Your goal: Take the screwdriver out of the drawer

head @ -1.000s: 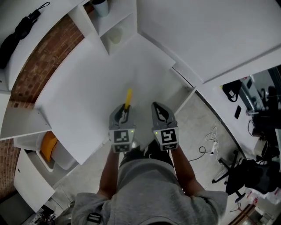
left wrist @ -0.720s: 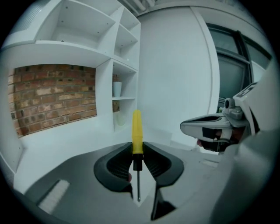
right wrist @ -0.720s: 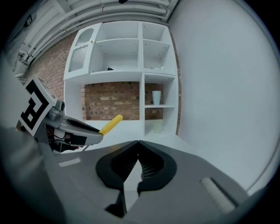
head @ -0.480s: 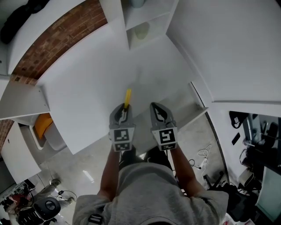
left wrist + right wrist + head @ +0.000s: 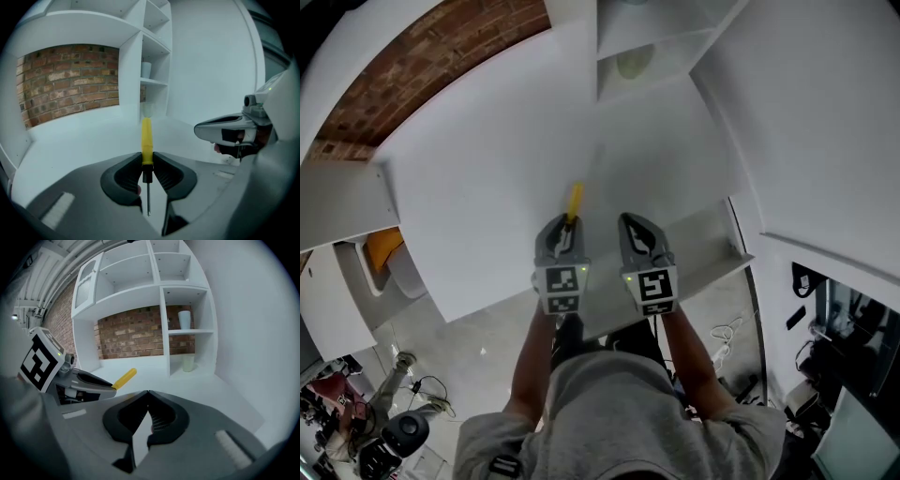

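Holding screwdriver [image 5: 575,202] clamped in left claw [image 5: 565,228], now carried further over table [image 5: 478,187]; right claw [image 5: 636,230] together, empty; removal apparently complete.

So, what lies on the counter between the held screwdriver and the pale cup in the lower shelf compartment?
Nothing: from the screwdriver to the cup the white counter is bare, as the head view shows.

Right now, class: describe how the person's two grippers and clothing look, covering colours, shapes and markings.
Both the left gripper and the right gripper have grey, curved shells tapering to dark jaws with ribbed inner faces. Each carries a white cube printed with black square markers and a small green light. The person wears a grey short-sleeved T-shirt.
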{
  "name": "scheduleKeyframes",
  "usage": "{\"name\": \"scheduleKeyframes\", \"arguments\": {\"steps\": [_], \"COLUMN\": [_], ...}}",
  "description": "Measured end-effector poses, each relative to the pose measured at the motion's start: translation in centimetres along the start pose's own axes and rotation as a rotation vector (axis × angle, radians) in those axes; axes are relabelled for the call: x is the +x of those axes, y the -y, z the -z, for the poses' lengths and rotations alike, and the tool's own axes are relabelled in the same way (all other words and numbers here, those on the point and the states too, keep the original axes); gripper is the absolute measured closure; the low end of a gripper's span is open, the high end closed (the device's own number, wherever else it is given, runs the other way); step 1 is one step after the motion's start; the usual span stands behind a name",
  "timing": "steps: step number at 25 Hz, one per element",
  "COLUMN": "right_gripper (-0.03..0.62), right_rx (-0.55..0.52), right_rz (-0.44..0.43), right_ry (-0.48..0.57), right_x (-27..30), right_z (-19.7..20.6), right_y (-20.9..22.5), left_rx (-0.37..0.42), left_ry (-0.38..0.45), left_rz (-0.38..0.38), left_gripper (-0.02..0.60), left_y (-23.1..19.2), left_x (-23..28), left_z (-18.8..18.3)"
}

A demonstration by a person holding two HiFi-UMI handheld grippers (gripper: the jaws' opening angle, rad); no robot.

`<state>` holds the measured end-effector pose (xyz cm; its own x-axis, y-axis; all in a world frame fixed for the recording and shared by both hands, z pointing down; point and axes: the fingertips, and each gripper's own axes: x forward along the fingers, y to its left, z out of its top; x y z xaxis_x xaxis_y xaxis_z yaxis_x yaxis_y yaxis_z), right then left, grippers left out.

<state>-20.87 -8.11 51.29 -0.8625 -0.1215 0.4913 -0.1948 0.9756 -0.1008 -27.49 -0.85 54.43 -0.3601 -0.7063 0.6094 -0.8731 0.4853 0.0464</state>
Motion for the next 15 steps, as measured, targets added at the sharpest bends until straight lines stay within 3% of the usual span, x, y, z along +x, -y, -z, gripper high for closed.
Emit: {"name": "scheduleKeyframes", "arguments": {"steps": [15], "right_gripper": [0.591], "right_rx": [0.071], "right_rz": [-0.053], "right_ry": [-0.089], "right_x": [6.8], "right_z": [3.3], "right_y": [1.3], "left_rx": [-0.009], "left_ry": [-0.151], "left_rz": [-0.017], "left_gripper": [0.495], "left_y": [-3.0], "left_x": [7.7], "left_z": [3.9]}}
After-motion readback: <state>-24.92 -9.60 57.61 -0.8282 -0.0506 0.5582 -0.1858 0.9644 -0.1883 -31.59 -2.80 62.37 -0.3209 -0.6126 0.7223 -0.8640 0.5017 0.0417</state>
